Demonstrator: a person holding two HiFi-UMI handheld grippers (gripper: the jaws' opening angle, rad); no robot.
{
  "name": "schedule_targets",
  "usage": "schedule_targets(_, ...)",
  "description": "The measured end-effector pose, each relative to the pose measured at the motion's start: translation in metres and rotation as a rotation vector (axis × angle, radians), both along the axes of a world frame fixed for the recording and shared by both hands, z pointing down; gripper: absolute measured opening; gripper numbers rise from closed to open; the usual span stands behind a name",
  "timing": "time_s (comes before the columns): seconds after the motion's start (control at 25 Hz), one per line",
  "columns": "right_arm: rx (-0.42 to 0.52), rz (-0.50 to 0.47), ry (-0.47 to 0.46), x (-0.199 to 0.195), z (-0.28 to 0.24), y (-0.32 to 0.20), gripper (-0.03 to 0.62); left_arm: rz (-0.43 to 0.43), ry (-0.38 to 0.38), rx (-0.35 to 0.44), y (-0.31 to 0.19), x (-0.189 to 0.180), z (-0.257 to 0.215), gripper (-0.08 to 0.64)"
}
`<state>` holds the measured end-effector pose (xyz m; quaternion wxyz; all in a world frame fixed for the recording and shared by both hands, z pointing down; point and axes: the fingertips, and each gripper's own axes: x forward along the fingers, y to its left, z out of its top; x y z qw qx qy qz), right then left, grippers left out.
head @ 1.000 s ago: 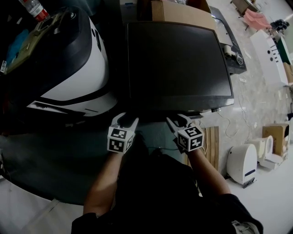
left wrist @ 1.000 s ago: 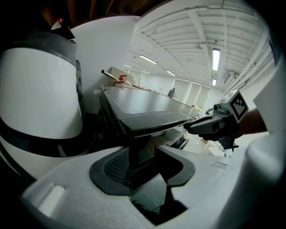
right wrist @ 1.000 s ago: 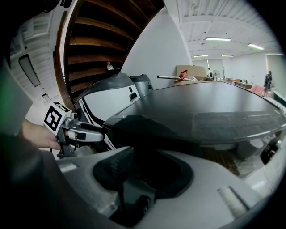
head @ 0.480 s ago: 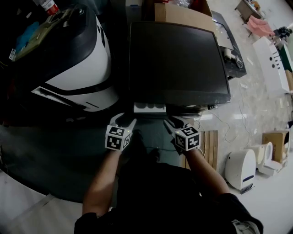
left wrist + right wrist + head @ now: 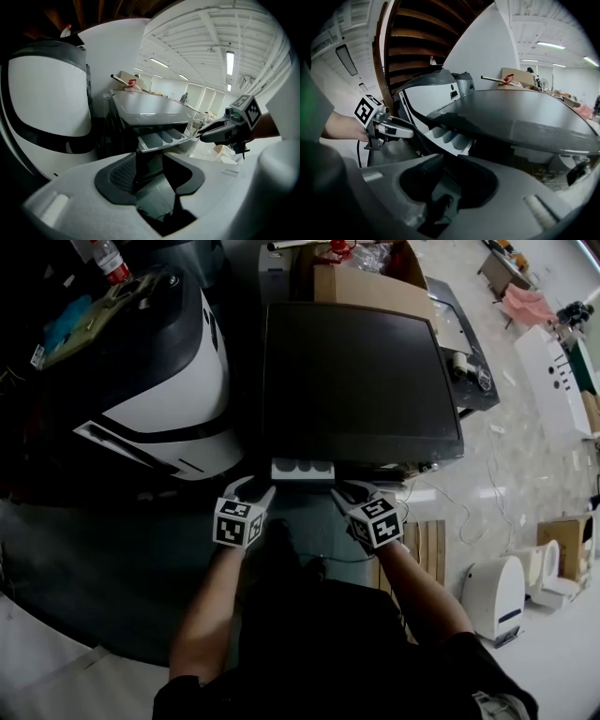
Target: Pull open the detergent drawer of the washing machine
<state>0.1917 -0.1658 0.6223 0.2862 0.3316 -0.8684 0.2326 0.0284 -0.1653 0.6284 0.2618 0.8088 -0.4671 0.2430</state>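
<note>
The washing machine (image 5: pixel 361 381) shows its dark flat top in the head view. Its white detergent drawer (image 5: pixel 302 470) sticks out of the front at the left, with its compartments showing (image 5: pixel 164 138) (image 5: pixel 450 138). My left gripper (image 5: pixel 246 495) (image 5: pixel 149 155) is just below the drawer's left end, jaws open with nothing between them. My right gripper (image 5: pixel 352 493) (image 5: pixel 450 159) is at the drawer's right corner. Its jaws are closing, and only a dark gap shows between them. Each gripper appears in the other's view (image 5: pixel 220 131) (image 5: pixel 391 129), tips beside the drawer.
A rounded white-and-black machine (image 5: pixel 159 381) stands close on the left. Behind the washer sits a cardboard box (image 5: pixel 370 282). A wooden pallet (image 5: pixel 433 540) and a white appliance (image 5: pixel 492 594) are on the floor to the right.
The drawer, unseen a second ago, now juts out of the washer's front. Both grippers have drawn back toward me a little.
</note>
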Motion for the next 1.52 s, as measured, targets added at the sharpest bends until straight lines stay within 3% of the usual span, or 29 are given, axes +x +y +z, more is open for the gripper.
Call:
schedule_targets(1.2,-0.028,-0.074,-0.027,0.007,0.001,0.095,0.089,-0.042,-0.013,-0.029,0.093,0.007,0.002,0.163)
schedule_targets(1.52,-0.032,-0.068,-0.048,0.012,-0.001,0.100,0.086,-0.062,-0.008,-0.032,0.099,0.010,-0.001,0.158)
